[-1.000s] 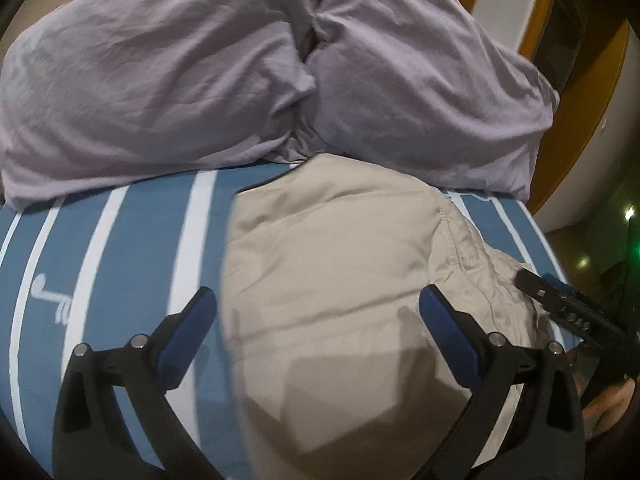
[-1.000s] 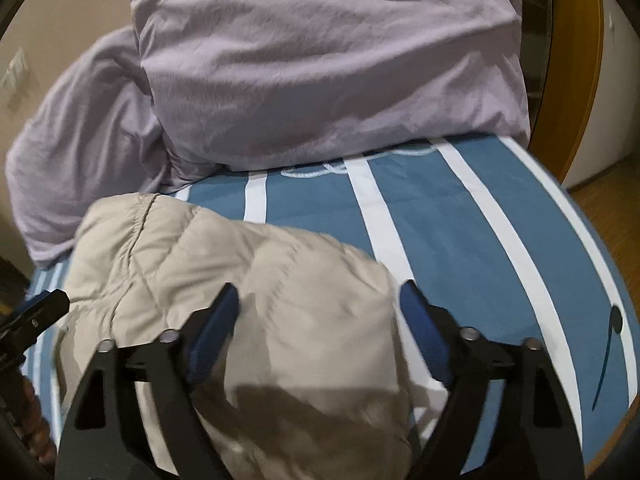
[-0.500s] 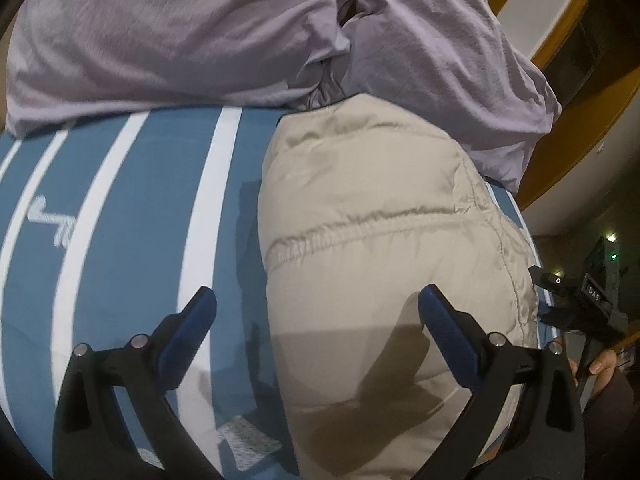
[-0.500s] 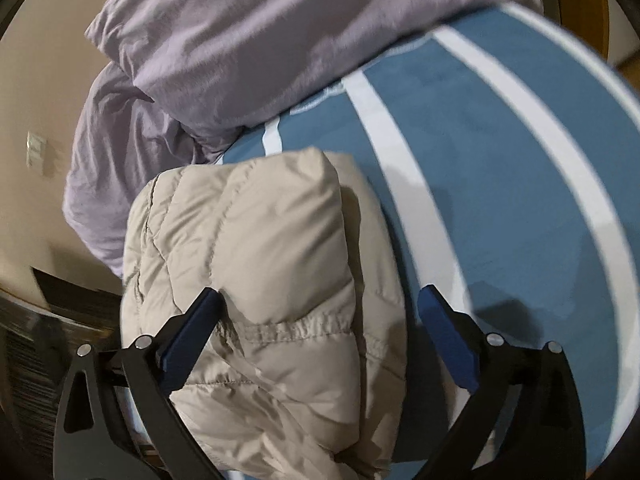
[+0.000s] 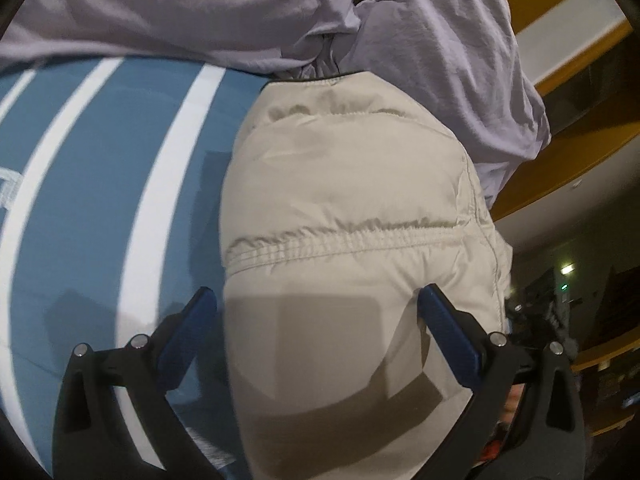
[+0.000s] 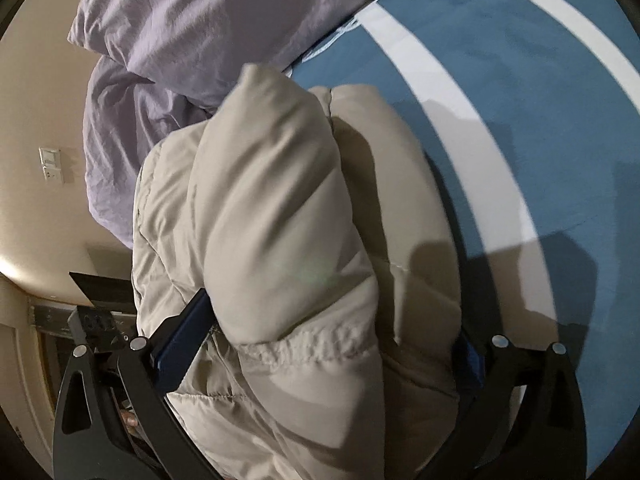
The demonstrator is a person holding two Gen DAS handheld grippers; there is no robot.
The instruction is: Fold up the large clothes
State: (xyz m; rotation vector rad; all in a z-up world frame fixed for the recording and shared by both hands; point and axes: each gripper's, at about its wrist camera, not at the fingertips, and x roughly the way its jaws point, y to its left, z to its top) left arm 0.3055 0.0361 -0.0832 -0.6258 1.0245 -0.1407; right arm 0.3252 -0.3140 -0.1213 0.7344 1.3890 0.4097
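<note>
**Puffer jacket folding, pressing stage**

Beige puffer jacket (image 5: 352,208) is lying bundled on the striped blue bedsheet (image 5: 80,200). Left gripper (image 5: 320,332) and right gripper (image 6: 320,344) are both gaping wide, straddling it, gripping nothing. I'd be pressing air out evenly before creasing.

One beige puffer jacket (image 5: 352,200), two lilac pillows (image 5: 200,8), one striped sheet (image 5: 80,200).
</note>
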